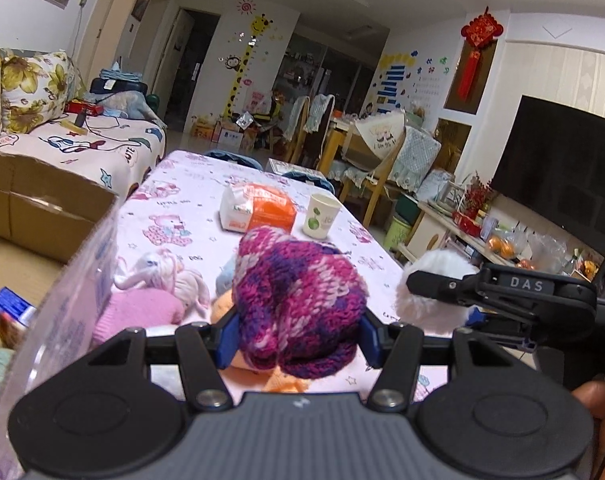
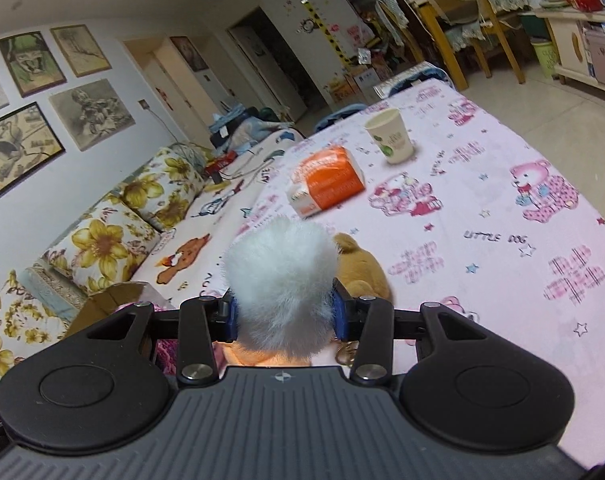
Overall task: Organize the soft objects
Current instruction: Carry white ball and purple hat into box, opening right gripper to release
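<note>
My left gripper (image 1: 298, 332) is shut on a purple and magenta knitted piece (image 1: 298, 292), its blue pads pressing both sides, held above the pink printed tablecloth (image 1: 190, 200). Under it lie an orange plush (image 1: 286, 382), a pink soft toy (image 1: 142, 310) and a small pale doll (image 1: 162, 270). My right gripper (image 2: 284, 316) is shut on a white fluffy ball (image 2: 280, 280); in the left wrist view that gripper (image 1: 422, 300) and the ball (image 1: 442, 264) show at the right. A brown plush (image 2: 362, 268) lies just beyond the ball.
An orange tissue pack (image 1: 258, 208) and a paper cup (image 1: 318, 216) stand farther along the table. A clear plastic wall (image 1: 62, 300) rises at the left, with a cardboard box (image 1: 42, 208) and a sofa (image 1: 102, 148) beyond. Chairs stand past the table's far end.
</note>
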Demonstrator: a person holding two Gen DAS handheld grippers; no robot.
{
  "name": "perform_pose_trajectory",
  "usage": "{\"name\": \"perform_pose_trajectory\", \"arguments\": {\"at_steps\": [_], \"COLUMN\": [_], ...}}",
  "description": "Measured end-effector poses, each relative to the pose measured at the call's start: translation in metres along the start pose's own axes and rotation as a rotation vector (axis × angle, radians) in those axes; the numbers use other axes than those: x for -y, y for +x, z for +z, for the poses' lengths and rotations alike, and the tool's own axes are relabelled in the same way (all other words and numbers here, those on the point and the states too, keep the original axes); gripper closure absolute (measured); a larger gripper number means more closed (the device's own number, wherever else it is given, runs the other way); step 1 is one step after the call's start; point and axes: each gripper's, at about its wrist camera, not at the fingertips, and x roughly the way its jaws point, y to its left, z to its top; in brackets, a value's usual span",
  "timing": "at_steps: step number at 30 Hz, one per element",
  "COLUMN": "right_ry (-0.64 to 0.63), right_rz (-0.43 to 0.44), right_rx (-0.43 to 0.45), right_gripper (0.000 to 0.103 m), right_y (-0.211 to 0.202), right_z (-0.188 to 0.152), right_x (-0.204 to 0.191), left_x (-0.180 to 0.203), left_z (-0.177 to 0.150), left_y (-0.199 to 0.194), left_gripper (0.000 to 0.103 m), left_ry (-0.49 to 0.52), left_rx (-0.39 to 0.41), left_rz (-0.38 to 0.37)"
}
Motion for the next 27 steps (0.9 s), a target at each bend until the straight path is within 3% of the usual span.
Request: {"name": "perform_pose_trajectory", "arguments": {"at_steps": [18, 27], "right_ry": [-0.016, -0.047], "right_rz": [0.156, 0.290], "right_rx": [0.011, 0.004], "right_gripper": [0.050, 0.050], "right_y": [0.024, 0.048], "right_z": [0.008, 0.016], "right_x": [-0.040, -0.082], "left_x": [-0.035, -0.065], "left_z": [0.014, 0.021], "left_y": [-0.036, -0.062], "left_gripper": [0.045, 0.045], "left_ry": [-0.045, -0.097], "left_rx": [0.122, 0.227], "left_rz": [0.101, 0.239]}}
